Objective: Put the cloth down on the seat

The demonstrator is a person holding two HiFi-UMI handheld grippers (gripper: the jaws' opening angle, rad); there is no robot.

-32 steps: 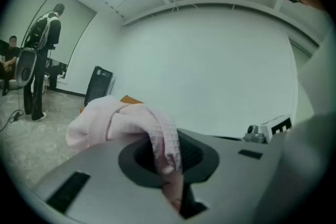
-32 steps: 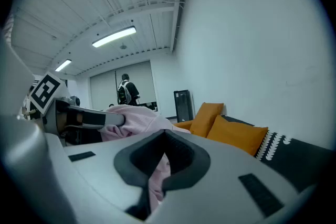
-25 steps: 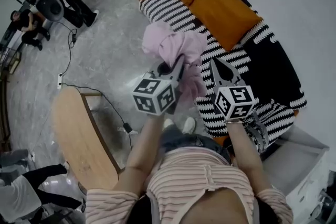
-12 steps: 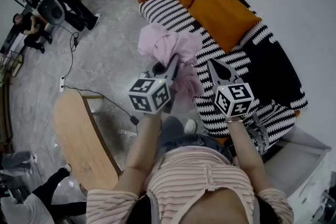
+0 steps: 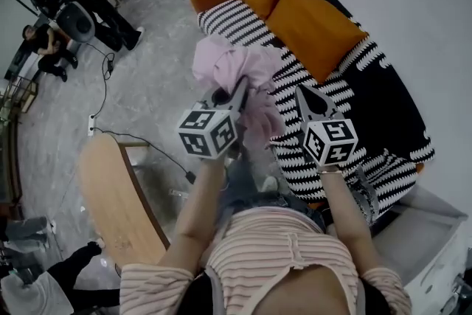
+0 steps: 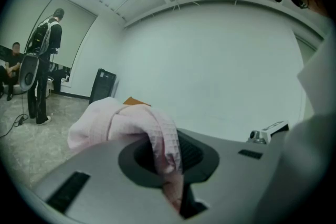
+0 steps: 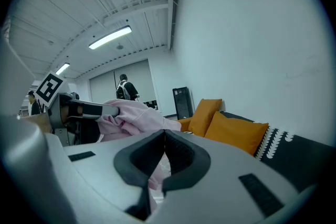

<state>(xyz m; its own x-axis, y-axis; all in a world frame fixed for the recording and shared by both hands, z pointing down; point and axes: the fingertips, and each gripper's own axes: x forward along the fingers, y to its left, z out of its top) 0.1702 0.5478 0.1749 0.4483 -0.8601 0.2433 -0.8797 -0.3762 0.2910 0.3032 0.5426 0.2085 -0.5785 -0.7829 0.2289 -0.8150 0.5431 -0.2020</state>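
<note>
Little is changed — the cloth (image 5: 230, 61), clamped in the left gripper (image 5: 240, 87), is carried barely nearer the seat (image 5: 369, 96); the right gripper (image 5: 302, 92) is kept closed, empty.

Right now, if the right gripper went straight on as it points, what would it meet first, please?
Probably the striped seat or the orange cushions beyond it, which lie ahead of the right gripper. The pink cloth hangs left of that line and might brush first; depth is unclear.
</note>
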